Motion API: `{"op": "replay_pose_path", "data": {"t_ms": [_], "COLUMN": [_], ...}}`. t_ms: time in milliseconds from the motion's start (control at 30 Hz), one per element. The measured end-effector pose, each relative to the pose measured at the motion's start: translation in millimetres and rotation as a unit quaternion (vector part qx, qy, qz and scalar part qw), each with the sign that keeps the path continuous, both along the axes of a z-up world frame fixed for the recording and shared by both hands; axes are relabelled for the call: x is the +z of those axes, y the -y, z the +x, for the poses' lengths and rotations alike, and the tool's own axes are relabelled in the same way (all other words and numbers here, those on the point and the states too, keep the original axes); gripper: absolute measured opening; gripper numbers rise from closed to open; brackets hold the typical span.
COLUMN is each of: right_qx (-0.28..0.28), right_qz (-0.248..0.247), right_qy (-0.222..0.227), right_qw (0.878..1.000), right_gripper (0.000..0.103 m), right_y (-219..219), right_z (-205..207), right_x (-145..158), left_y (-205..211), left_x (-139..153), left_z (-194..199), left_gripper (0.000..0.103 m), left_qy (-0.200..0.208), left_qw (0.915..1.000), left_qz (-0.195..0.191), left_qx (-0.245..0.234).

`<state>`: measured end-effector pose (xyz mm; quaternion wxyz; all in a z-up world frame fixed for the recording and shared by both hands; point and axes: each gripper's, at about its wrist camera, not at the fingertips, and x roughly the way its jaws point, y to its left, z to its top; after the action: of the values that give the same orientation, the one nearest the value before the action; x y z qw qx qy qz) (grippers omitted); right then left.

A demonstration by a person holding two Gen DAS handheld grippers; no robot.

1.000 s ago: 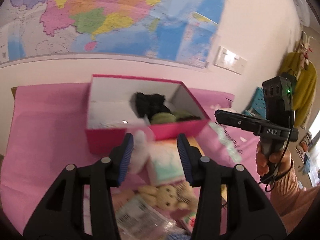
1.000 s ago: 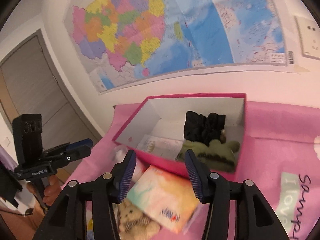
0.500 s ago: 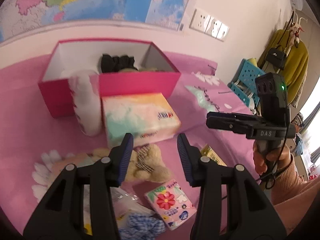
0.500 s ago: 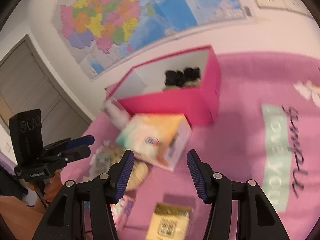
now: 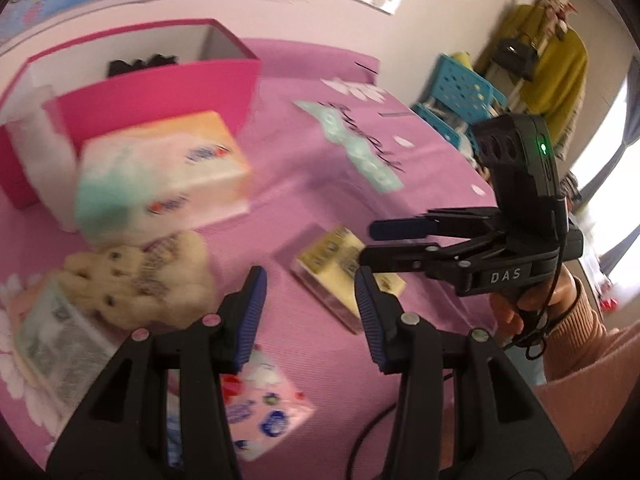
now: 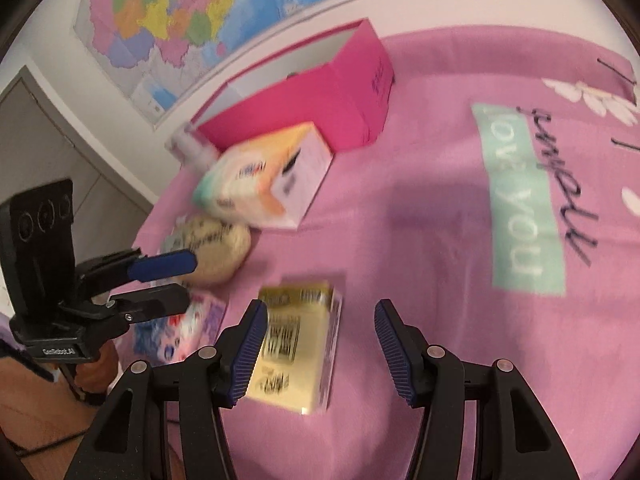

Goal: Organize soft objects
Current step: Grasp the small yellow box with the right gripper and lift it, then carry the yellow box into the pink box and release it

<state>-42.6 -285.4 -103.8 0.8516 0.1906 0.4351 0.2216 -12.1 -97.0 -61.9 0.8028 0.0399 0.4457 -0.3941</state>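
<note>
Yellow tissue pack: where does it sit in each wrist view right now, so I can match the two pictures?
Left wrist: the yellow tissue pack lies right of centre on the pink cloth, just beyond the left gripper.
Right wrist: the pack lies low and left of centre, by the right gripper.
Shared landmark: the pink box.

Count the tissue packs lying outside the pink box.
3: large tissue pack against the pink box; yellow pack below the right gripper; floral pack nearest. Others may be hidden.
</note>
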Motion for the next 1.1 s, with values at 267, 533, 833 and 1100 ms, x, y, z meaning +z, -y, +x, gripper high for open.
{"op": "replay_pose_path", "data": {"t_ms": [267, 533, 833, 1100], "right_qx": [0.021, 0.015, 0.005, 0.001], "right_qz": [0.016, 0.040, 0.045, 0.051], "right_qy": [0.002, -0.004, 0.009, 0.071], "right_qw": [1.000, 0.999, 0.999, 0.996], "right_gripper": [0.038, 0.032, 0.031, 0.031], "right_y": [-8, -7, -5, -6], "right_z": [-5, -2, 0, 17], "right_x": [-6, -12, -3, 40], "left_y": [16, 33, 29, 14], "left_x": [-15, -27, -9, 34], "left_z": [-7, -10, -4, 19], "left_gripper": [0.047, 0.035, 0.034, 0.034], "left_qy": [-0.040, -0.065, -0.043, 0.020], "left_qw": [0.9985, 0.9960, 0.9982, 0.9997], "left_qz": [0.010, 0.025, 0.008, -0.012], "left_qx": [-0.036, -0.055, -0.041, -0.009]}}
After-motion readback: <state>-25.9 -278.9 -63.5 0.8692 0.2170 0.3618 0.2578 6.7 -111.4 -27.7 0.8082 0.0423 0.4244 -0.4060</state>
